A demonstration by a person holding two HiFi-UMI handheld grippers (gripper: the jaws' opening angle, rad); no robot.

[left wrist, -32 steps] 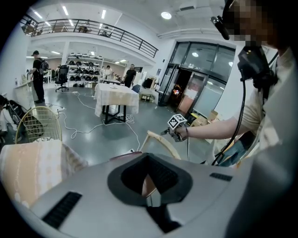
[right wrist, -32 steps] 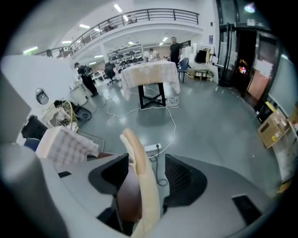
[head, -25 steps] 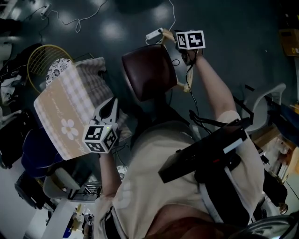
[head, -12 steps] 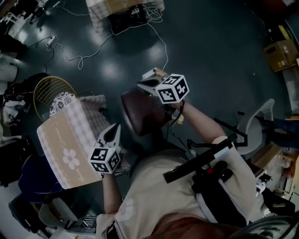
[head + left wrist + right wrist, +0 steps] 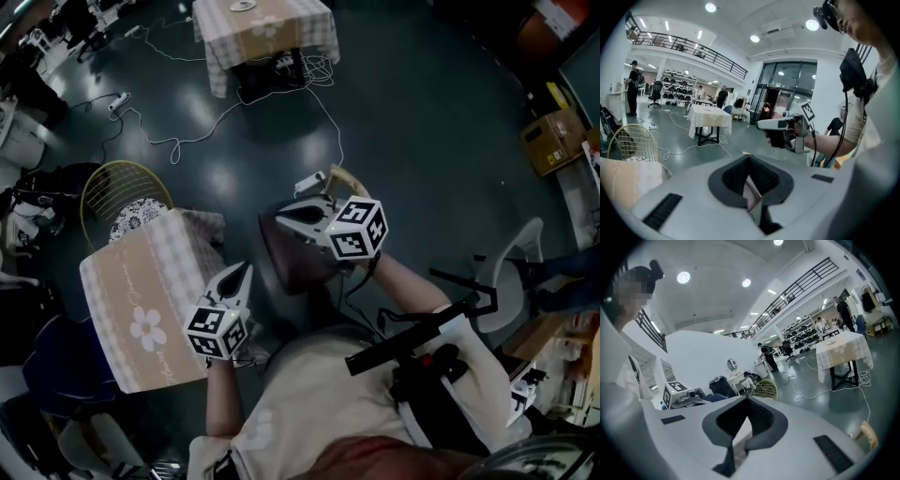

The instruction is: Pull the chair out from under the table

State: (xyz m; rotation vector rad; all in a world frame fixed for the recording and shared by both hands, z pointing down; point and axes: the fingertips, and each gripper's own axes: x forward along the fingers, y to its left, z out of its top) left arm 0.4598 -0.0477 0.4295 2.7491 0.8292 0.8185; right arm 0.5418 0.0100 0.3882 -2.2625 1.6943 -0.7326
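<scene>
Chair seat plain only in head view.

Two grippers: the left gripper and the right gripper. Two marker cubes, one per gripper: the left cube and the right cube. Two tables under checked cloths: the near table and the far table. Three chairs countable in the head view: one brown chair, one wire chair, one white chair. One cardboard box. One long white cable. In the left gripper view, at least three background persons: left person, middle person, right person; farther figures are too small to count.
</scene>
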